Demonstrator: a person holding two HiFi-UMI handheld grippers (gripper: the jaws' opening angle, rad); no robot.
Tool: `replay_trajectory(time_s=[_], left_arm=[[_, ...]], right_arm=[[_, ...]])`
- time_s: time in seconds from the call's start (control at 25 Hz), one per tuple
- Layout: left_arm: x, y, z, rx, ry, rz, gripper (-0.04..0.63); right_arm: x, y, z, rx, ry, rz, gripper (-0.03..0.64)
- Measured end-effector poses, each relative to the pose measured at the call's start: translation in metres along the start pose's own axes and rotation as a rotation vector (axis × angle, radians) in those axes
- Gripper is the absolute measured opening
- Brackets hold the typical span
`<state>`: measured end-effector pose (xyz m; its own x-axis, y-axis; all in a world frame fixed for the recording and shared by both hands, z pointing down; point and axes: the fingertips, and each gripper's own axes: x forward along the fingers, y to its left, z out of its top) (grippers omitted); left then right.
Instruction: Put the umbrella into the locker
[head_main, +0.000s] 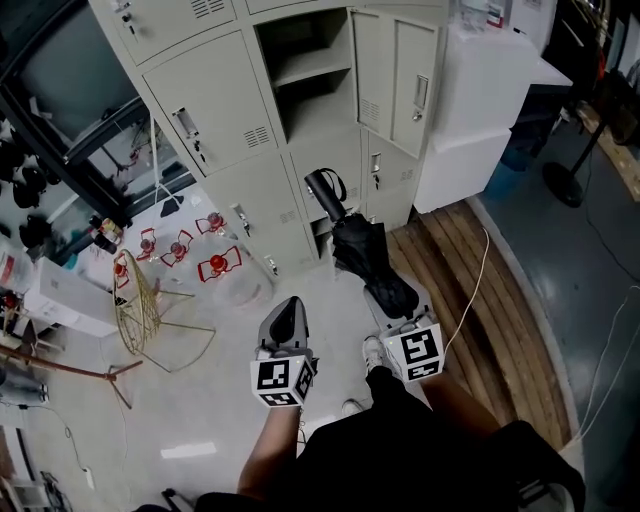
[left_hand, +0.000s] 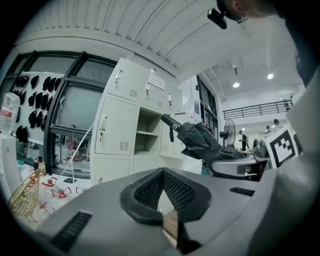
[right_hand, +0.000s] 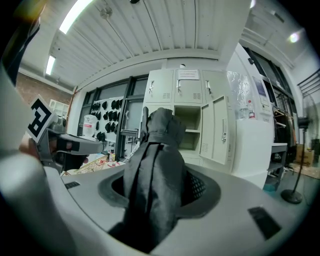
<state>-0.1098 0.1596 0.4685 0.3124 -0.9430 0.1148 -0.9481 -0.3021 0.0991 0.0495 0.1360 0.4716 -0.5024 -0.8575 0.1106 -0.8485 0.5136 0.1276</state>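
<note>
The right claw (head_main: 398, 303) is clenched on the folded black umbrella (head_main: 350, 245), gripping the bunched fabric near one end, so the umbrella sticks out ahead of it in the air with its handle (head_main: 322, 185) and strap leading toward the locker (head_main: 215, 120). The left claw (head_main: 287, 310) is pinched closed with nothing in it and hangs beside the right one, over the floor (head_main: 330, 300). One compartment (head_main: 318, 105) of the locker stands open, its door (head_main: 398, 72) swung out to the right and a shelf (head_main: 312, 66) across its upper part. The umbrella is outside it and, going by the head view, lower than the opening. The step in hand looks like carrying the umbrella up to that opening, and it seems roughly midway. To do it well, the grip should stay firm, because the hold is on soft cloth rather than the shaft and the long free end could sag or swing. The handle should be lifted and aimed into the taller space under the shelf, entering straight and clear of the door edge on the right. If the far end droops, the empty left claw could steady it near the handle before the right claw lets go well inside.
</note>
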Motion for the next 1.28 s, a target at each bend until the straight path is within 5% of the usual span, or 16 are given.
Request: replay_trajectory(time_s=[1.28], left_arm=[[0.225,0.074,0.027,0.049,0.035,0.114,-0.003]], right_arm=[[0.227,-0.141,-0.024,0.056,0.092,0.116,0.219]])
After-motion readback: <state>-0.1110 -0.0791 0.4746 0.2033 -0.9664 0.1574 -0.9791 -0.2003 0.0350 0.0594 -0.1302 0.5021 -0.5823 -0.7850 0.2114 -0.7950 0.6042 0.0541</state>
